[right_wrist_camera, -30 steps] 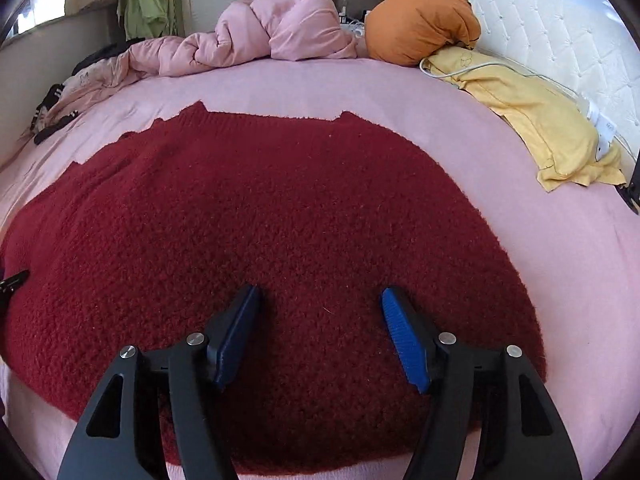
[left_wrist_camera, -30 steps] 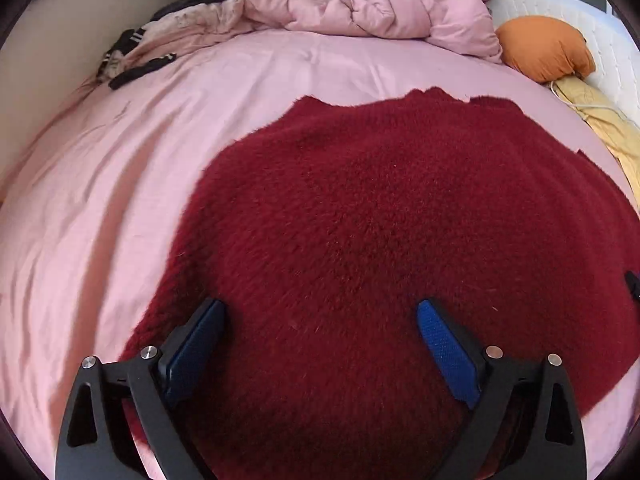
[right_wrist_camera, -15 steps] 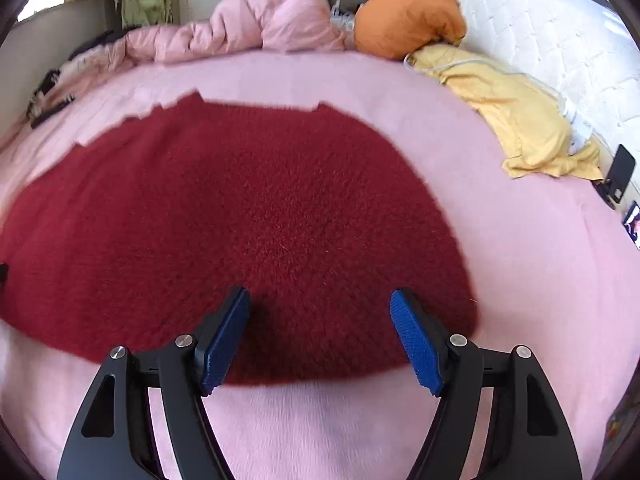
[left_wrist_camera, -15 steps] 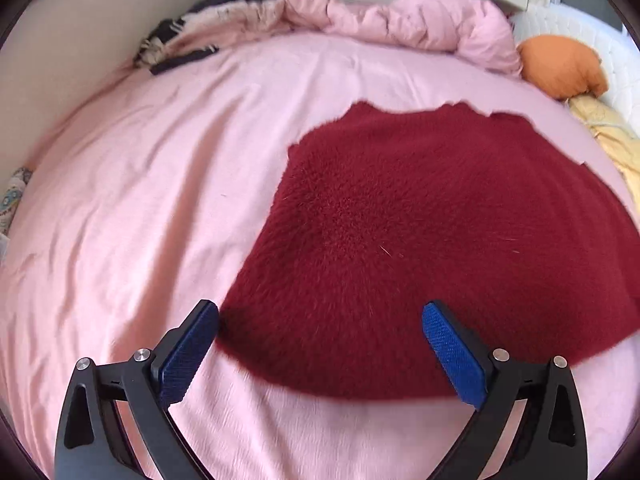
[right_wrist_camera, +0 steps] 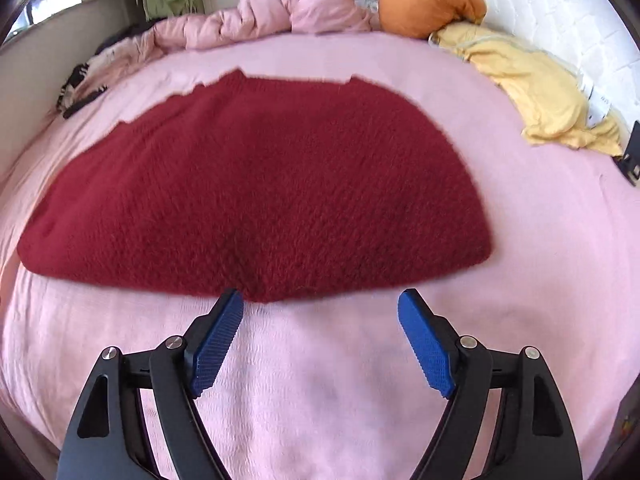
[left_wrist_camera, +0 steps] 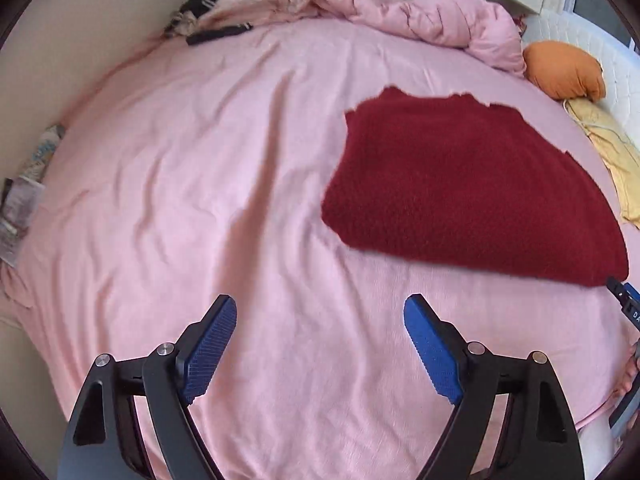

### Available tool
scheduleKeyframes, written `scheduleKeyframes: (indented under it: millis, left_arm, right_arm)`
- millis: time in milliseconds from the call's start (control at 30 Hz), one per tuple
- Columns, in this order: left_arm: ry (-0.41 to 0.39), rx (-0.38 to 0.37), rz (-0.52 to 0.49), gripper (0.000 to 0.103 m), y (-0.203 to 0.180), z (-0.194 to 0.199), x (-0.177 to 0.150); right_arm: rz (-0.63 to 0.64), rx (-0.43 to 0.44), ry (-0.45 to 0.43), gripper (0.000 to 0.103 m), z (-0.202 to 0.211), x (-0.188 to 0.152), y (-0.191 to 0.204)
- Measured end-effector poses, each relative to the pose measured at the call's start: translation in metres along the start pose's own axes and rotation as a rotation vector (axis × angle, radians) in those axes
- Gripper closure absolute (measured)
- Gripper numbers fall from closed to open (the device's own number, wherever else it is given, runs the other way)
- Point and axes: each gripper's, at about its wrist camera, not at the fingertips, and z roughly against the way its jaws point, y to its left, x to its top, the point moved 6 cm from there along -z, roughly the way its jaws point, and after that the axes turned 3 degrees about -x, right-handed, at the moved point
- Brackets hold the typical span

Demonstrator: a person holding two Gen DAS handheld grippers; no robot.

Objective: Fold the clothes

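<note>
A dark red knitted sweater (right_wrist_camera: 256,188) lies flat and folded on the pink bed sheet (right_wrist_camera: 320,380). In the left wrist view the sweater (left_wrist_camera: 468,184) is ahead and to the right. My left gripper (left_wrist_camera: 320,328) is open and empty, over bare sheet (left_wrist_camera: 180,184), well short of the sweater's left edge. My right gripper (right_wrist_camera: 320,320) is open and empty, just short of the sweater's near edge; its left fingertip (right_wrist_camera: 230,304) is close to that edge. The right gripper's tip (left_wrist_camera: 624,300) shows at the right rim of the left view.
A bunched pink duvet (right_wrist_camera: 280,12) lies along the far side of the bed. An orange pillow (right_wrist_camera: 428,0) and a yellow garment (right_wrist_camera: 536,92) lie at the far right by the white headboard (right_wrist_camera: 560,12). Dark clothes (left_wrist_camera: 216,32) lie at the far left.
Both grippers have pulled back and up off the sweater. One second ago they were over its fabric; now both are over bare sheet. The left one has swung left.
</note>
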Motion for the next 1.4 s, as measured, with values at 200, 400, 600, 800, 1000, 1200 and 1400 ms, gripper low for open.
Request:
scheduleKeyframes:
  millis: [200, 400, 600, 800, 1000, 1200, 1400]
  left_arm:
    - [-0.066, -0.013, -0.027, 0.017, -0.019, 0.027, 0.026]
    - [-0.055, -0.079, -0.062, 0.017, -0.066, 0.016, 0.03]
    - [-0.045, -0.158, -0.037, 0.017, -0.091, -0.022, 0.036]
    - [-0.014, -0.106, -0.085, 0.017, -0.08, -0.094, 0.049]
    - [0.073, -0.044, -0.148, 0.005, -0.086, -0.139, 0.044]
    - [-0.058, -0.089, -0.142, 0.005, -0.092, -0.105, 0.056]
    - [-0.214, -0.166, -0.148, 0.005, -0.107, -0.08, 0.072]
  right_arm:
    - [-0.114, 0.026, -0.08, 0.023, 0.017, 0.014, -0.031]
    - [-0.1, 0.002, -0.15, 0.023, 0.037, 0.018, -0.051]
    - [-0.026, 0.028, -0.171, 0.023, 0.048, 0.034, -0.027]
    - [-0.178, -0.063, -0.163, 0.023, 0.037, 0.039, -0.064]
    - [-0.138, -0.091, -0.163, 0.023, 0.031, 0.069, -0.046]
    - [-0.058, -0.019, -0.191, 0.023, 0.008, 0.093, 0.022]
    - [0.066, -0.047, -0.081, 0.02, -0.054, 0.062, 0.059]
